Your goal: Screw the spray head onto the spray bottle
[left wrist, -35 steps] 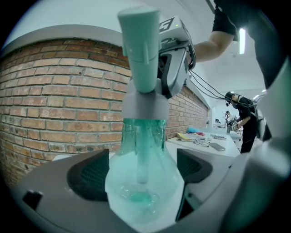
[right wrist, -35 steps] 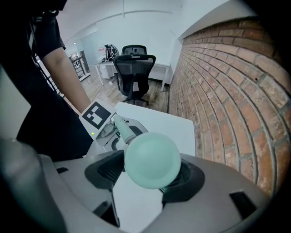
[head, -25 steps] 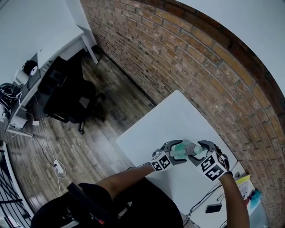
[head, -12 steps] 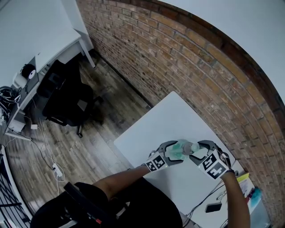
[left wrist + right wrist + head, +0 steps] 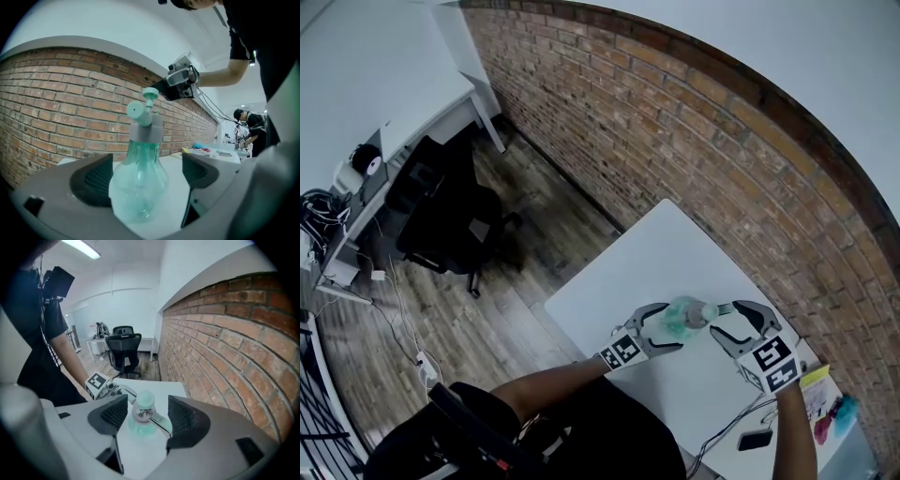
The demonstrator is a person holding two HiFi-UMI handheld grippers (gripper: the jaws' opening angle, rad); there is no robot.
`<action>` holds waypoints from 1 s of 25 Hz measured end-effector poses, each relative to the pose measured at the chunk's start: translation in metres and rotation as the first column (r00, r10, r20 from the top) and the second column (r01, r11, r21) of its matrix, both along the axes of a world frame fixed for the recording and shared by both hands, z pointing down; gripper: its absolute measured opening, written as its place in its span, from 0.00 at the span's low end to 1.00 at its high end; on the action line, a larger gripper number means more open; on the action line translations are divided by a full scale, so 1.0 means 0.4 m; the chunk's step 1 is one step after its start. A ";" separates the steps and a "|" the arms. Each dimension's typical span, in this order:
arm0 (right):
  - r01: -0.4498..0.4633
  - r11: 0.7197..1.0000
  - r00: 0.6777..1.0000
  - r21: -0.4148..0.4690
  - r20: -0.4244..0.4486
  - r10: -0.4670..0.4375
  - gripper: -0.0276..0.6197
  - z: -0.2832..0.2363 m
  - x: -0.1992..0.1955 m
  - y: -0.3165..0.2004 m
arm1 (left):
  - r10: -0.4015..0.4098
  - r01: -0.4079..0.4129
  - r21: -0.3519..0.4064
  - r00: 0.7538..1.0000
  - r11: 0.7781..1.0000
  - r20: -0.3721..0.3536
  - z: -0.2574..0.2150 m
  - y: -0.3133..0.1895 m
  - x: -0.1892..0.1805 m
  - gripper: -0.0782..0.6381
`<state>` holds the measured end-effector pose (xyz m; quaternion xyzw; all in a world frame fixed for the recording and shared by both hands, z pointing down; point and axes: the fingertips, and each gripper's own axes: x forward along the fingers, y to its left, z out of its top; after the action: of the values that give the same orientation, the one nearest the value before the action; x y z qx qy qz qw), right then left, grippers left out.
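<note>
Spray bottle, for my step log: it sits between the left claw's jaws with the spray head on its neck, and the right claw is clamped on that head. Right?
No. The right gripper view shows the right claw open and clear of the spray head. The spray bottle does sit between the left claw's jaws, head on its neck.

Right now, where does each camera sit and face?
Head view: on the person's head, steeply down at white table; forearms, left claw, right claw show.
Left gripper view: on left claw, facing brick wall; own jaws flank translucent green plastic spray bottle.
Right gripper view: on right claw, looking down onto that bottle.
All share the bottle.
</note>
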<state>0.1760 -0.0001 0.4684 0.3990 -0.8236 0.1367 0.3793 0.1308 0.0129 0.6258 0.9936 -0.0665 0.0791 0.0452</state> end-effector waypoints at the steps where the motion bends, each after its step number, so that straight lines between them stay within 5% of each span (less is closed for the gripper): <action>1: -0.033 0.999 0.999 0.035 0.033 0.032 0.46 -0.016 0.007 0.004 | -0.007 0.007 -0.005 1.000 1.000 -0.010 -0.007 0.001 -0.007 0.75; 6: -0.261 0.934 0.959 0.245 0.178 0.221 0.46 -0.103 0.063 0.016 | -0.031 0.030 -0.017 0.998 0.999 -0.046 -0.047 0.013 -0.036 0.75; 10: -0.439 0.828 0.887 0.348 0.316 0.337 0.46 -0.166 0.110 0.050 | -0.057 0.057 -0.009 0.998 0.998 -0.034 -0.069 0.024 -0.063 0.73; 14: -0.569 0.714 0.819 0.407 0.359 0.448 0.46 -0.189 0.186 0.101 | -0.096 0.096 -0.003 0.994 0.995 -0.048 -0.114 0.034 -0.104 0.73; 21: -0.654 0.600 0.754 0.460 0.456 0.472 0.46 -0.246 0.230 0.199 | -0.203 0.197 -0.054 0.968 0.979 -0.149 -0.277 0.041 -0.156 0.70; 25: -0.717 0.482 0.695 0.503 0.465 0.548 0.28 -0.233 0.224 0.257 | -0.270 0.270 -0.026 0.948 0.963 -0.167 -0.364 0.019 -0.156 0.63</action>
<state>0.2656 0.1025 0.3750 0.7611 -0.6475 0.0193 0.0337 0.0682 0.0207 0.4802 0.9782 -0.1976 -0.0124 0.0626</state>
